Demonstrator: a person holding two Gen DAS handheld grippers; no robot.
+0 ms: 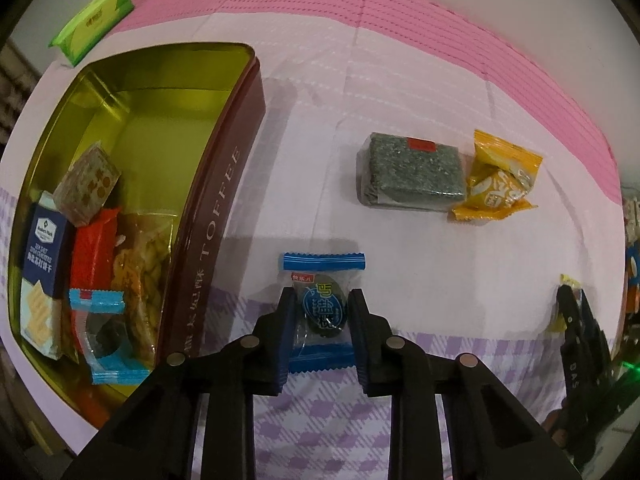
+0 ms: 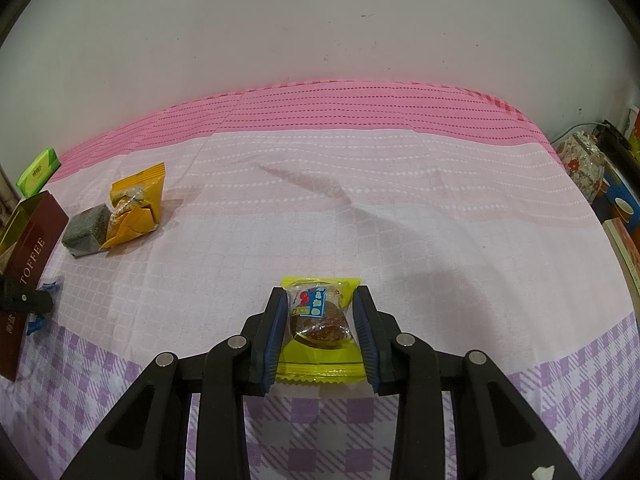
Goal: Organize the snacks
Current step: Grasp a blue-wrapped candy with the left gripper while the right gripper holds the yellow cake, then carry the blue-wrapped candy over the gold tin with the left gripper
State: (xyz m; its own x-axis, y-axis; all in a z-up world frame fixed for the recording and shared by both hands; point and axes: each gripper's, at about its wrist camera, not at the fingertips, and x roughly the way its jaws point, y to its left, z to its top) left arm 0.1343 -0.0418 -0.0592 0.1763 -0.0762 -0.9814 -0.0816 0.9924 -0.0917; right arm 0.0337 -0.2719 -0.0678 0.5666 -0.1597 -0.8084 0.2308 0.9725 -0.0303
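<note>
Pink-lilac cloth (image 2: 360, 200); left tongs (image 1: 322, 312) pinching blue-wrapped candy (image 1: 322, 308), right tongs (image 2: 320, 312) pinching yellow-wrapped sweet (image 2: 320, 320).

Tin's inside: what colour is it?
Gold-yellow inside the tin, maroon outside; clearest in the left wrist view.

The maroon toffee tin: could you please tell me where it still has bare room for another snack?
The maroon toffee tin has bare gold floor in its far half, toward the green packet outside. Its near end is crowded: navy cracker box, red wrapper, blue-edged candy.
</note>
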